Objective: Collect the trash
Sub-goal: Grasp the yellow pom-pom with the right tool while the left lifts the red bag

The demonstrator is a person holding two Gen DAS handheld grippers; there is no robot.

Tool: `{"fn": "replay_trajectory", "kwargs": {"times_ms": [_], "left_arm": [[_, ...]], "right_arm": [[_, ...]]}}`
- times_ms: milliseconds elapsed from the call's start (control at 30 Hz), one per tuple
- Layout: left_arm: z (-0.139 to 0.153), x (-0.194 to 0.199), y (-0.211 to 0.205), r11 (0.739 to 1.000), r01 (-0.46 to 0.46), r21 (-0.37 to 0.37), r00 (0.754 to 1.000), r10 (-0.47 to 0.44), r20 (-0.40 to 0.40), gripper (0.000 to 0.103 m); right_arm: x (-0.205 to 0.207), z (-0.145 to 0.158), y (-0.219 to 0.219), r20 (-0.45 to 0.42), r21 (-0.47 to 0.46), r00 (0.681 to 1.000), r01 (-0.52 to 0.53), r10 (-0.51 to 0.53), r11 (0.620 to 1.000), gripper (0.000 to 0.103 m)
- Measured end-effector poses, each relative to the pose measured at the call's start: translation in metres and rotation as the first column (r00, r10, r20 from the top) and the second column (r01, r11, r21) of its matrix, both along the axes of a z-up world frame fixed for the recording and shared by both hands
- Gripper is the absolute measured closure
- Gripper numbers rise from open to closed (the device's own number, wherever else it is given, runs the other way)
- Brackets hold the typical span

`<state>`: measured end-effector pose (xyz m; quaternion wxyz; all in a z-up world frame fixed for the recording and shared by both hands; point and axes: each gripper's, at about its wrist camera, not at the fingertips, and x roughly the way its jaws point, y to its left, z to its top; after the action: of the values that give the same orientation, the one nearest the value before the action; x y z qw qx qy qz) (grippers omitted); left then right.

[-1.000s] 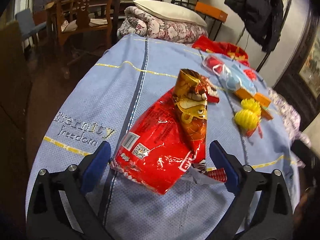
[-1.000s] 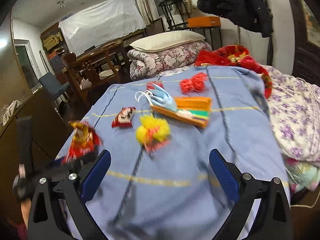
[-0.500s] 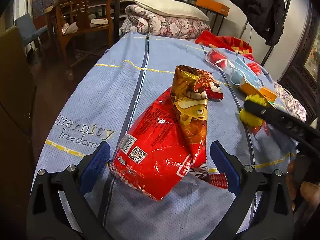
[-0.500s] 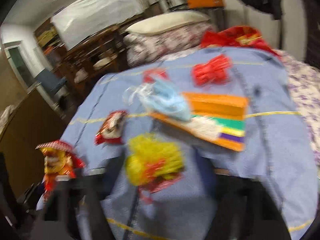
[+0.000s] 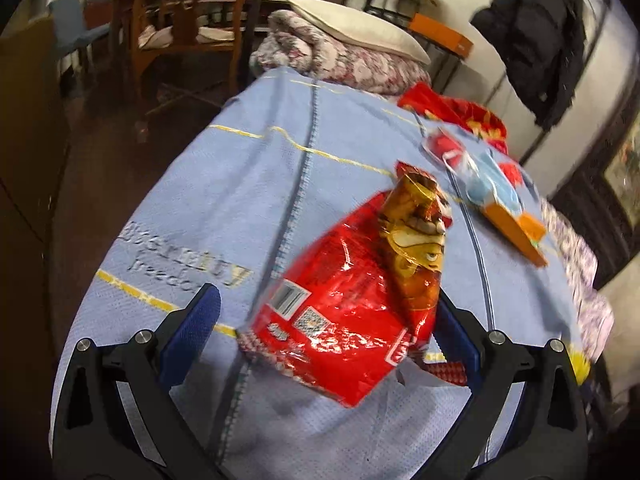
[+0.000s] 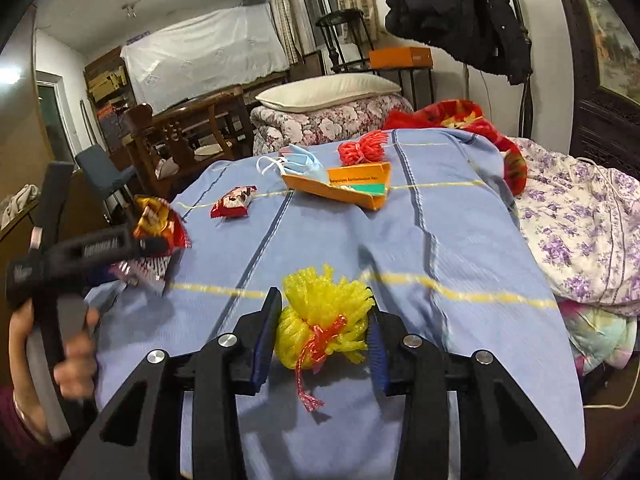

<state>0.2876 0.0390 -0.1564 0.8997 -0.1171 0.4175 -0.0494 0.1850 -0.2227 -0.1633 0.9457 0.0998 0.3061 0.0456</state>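
Netting is soft: your right claw (image 6: 322, 338) is clamped on the yellow foam net (image 6: 326, 320) and could slip off. Your left claw (image 5: 328, 332) stands apart around the red snack bag (image 5: 348, 304), grazing one pad. Beyond on the bed (image 6: 460, 216): small wrapper (image 6: 233, 202), orange box (image 6: 352, 186), mask (image 6: 298, 164).

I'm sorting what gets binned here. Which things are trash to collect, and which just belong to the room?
Trash:
- red snack bag
- yellow foam net, in the right tool
- small red wrapper
- blue face mask
- orange box
- red foam net

Room:
- blue bedspread
- pillow
- black coat
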Motion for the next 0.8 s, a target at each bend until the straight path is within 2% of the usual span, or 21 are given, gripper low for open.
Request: {"fn": "replay_trajectory", "kwargs": {"times_ms": [100,167,333,433,533,567,667,800], "left_arm": [[0.001,0.000,0.002,1.000,-0.015,-0.005,1.000,0.016,0.006,0.007],[0.003,0.000,-0.004,0.999,-0.013,0.030,1.000,0.012,0.018,0.007],[0.010,-0.005,-0.022,0.994,0.017,0.105,0.997,-0.025,0.078,0.009],[0.010,-0.004,-0.030,0.990,0.043,0.133,0.995,-0.054,0.081,0.018],[0.006,-0.002,-0.036,0.987,0.081,0.139,0.994,-0.090,0.061,0.038],[0.005,-0.002,-0.036,0.987,0.089,0.133,0.993,-0.097,0.060,0.047],[0.009,-0.006,-0.036,0.988,0.104,0.110,0.990,-0.113,0.082,0.054],[0.025,-0.025,-0.041,0.986,0.161,0.040,0.972,-0.166,0.169,0.054]], "right_arm": [[-0.001,-0.002,-0.007,0.000,0.029,1.000,-0.002,0.002,1.000,0.062],[0.006,-0.008,-0.006,-0.026,0.027,1.000,-0.014,0.015,1.000,0.061],[0.009,-0.010,-0.001,-0.019,0.013,0.999,-0.030,0.031,0.999,0.059],[0.009,-0.011,-0.001,-0.025,0.027,0.999,-0.029,0.030,0.999,0.057],[0.010,-0.012,-0.002,-0.035,0.038,0.999,-0.031,0.032,0.999,0.057],[0.011,-0.012,-0.002,-0.037,0.041,0.999,-0.034,0.035,0.999,0.057],[0.013,-0.012,-0.001,-0.041,0.040,0.998,-0.035,0.037,0.999,0.057],[0.012,-0.012,-0.001,-0.036,0.036,0.999,-0.032,0.033,0.999,0.058]]}}
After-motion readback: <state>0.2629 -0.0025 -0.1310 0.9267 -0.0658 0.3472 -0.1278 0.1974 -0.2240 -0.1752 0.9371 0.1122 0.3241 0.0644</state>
